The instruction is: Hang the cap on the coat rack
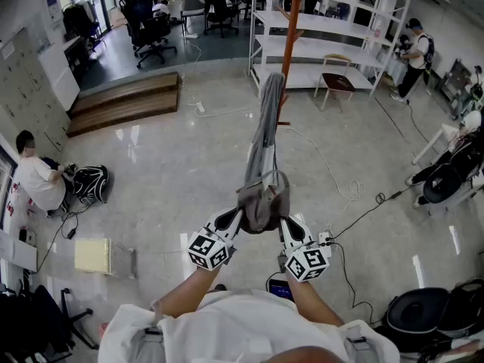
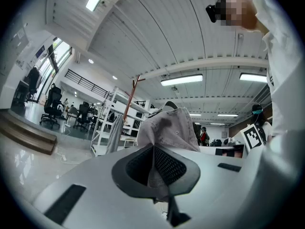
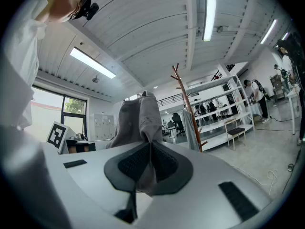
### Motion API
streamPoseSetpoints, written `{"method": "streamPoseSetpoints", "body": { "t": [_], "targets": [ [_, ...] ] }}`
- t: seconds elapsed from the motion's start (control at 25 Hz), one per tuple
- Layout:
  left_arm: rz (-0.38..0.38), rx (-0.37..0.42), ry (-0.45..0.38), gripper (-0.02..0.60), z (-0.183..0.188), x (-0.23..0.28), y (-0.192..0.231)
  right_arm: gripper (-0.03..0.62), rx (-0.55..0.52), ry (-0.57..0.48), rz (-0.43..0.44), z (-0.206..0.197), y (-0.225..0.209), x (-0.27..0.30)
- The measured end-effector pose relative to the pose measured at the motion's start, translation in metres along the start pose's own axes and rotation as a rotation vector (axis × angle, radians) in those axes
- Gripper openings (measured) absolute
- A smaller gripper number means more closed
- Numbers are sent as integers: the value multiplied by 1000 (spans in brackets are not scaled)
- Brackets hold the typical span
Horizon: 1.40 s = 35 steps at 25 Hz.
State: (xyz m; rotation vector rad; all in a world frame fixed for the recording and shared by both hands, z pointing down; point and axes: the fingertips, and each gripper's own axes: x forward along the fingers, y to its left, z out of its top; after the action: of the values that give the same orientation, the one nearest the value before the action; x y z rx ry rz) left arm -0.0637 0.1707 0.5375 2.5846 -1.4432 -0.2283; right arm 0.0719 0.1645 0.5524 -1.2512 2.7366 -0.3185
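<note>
A grey cap [image 1: 263, 201] hangs in the air between both grippers, in front of the person's chest. My left gripper [image 1: 237, 219] is shut on its left edge, and the cap's cloth [image 2: 164, 132] is pinched between the jaws. My right gripper [image 1: 286, 223] is shut on its right edge, where the cap's fabric [image 3: 139, 118] rises above the jaws. The orange-brown coat rack [image 1: 291, 29] stands ahead with a grey garment [image 1: 266, 123] hanging on it. In the right gripper view the coat rack [image 3: 187, 106] is to the right of the cap, some way off.
White shelving [image 1: 333, 29] stands behind the rack, with a small stool [image 1: 336, 82] beside it. Cables [image 1: 340, 195] trail over the glossy floor. A seated person [image 1: 38, 180] and a backpack [image 1: 89, 184] are at the left. Strollers [image 1: 446, 180] stand at the right.
</note>
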Motion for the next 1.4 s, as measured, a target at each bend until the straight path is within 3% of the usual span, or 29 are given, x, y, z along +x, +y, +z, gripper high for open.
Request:
{"method": "streamPoseSetpoints", "body": {
  "t": [0.24, 0.56, 1.4],
  "targets": [
    [15, -14, -6, 20, 16, -25, 33, 29, 1, 20, 43, -8, 41, 22],
    [27, -37, -5, 20, 13, -47, 36, 29, -3, 35, 59, -12, 58, 17],
    [37, -36, 2, 20, -10, -43, -12, 31, 35, 24, 102, -23, 26, -30]
  ]
}}
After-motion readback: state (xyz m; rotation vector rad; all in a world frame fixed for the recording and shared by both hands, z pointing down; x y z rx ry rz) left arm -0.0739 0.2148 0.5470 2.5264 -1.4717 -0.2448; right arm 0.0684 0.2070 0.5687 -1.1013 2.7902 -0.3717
